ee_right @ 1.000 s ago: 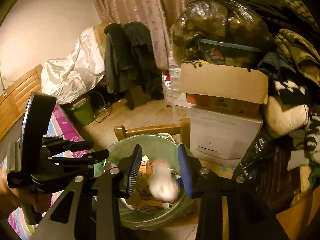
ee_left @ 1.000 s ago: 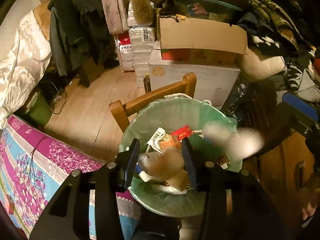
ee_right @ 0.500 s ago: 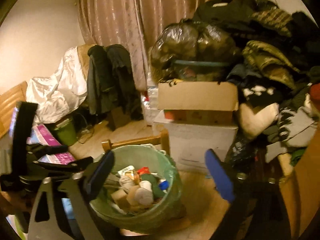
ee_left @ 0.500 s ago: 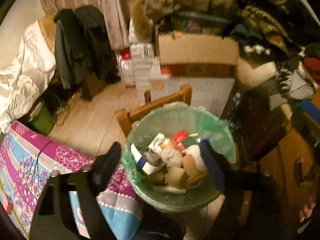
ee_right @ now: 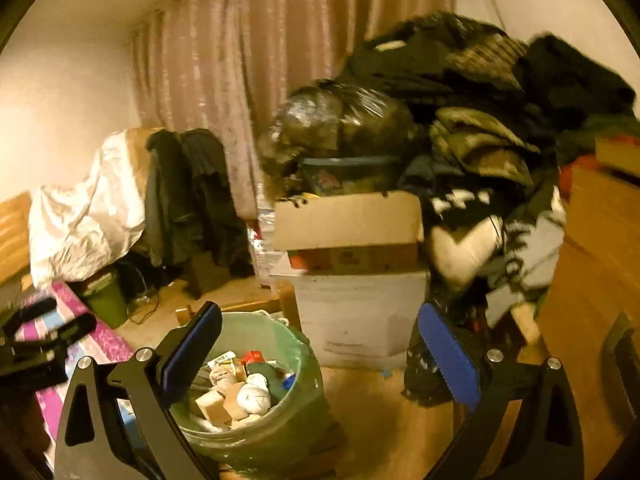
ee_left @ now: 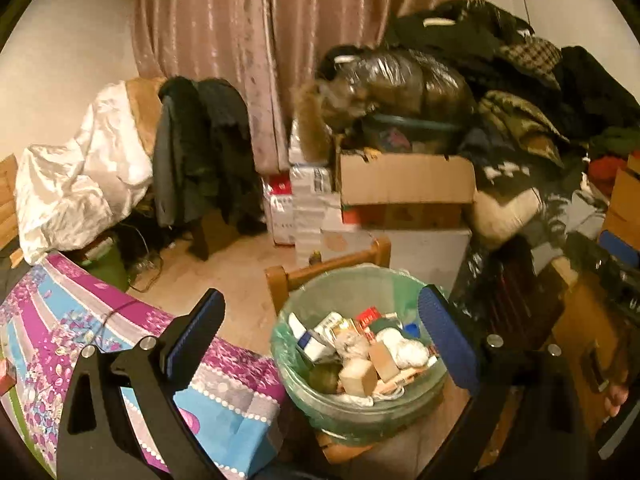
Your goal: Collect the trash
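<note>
— Both claws gape wide, nothing in either: left claw [ee_left: 320,332], right claw [ee_right: 320,340].

— And the trash?

— Piled in the green-lined bin [ee_left: 316,396], between the left claw's fingers; at the right claw's left finger [ee_right: 192,344] in its own view.

— Around it?

— Wooden floor [ee_left: 240,276], patterned bedspread [ee_left: 60,320] beside the bin, cardboard boxes [ee_right: 348,220] and heaped clothes [ee_right: 480,136] behind.

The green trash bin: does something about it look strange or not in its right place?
Yes. The green trash bin stands on the seat of a wooden chair, not on the floor, and it is filled nearly to the rim with trash. Nothing has spilled outside it.
</note>
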A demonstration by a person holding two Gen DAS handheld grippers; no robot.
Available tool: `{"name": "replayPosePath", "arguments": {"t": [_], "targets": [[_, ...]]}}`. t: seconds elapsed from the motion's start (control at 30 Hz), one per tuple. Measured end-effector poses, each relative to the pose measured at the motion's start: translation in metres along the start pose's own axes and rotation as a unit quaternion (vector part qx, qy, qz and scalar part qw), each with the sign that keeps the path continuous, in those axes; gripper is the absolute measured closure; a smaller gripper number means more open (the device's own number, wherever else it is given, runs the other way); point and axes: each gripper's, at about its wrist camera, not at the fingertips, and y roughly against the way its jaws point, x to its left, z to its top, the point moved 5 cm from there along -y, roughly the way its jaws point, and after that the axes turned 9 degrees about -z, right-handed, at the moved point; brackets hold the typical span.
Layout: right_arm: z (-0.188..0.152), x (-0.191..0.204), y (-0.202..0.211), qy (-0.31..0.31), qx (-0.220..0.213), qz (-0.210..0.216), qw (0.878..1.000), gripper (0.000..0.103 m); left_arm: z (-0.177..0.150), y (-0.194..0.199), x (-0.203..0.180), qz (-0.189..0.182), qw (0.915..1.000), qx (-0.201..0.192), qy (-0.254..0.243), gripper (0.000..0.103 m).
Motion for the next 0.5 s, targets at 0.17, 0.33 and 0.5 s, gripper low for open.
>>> {"name": "replayPosePath", "arguments": {"t": [0.17,0.33,0.5], "targets": [[0.001,0.012,0.002,0.024,-0.015,0.013,1.000,0.005,0.003,0.009,-0.010,0.008,0.9994,-0.023,-0.023,0.009],[-0.001,0.013,0.003,0.035,-0.024,0.007,0.999,0.005,0.001,0.010,-0.012,0.010,0.9994,-0.024,-0.023,0.009],[-0.003,0.013,0.000,0.041,-0.027,0.002,0.999,0.005,0.002,0.010,-0.012,0.005,0.9995,-0.022,-0.023,0.009]]}}
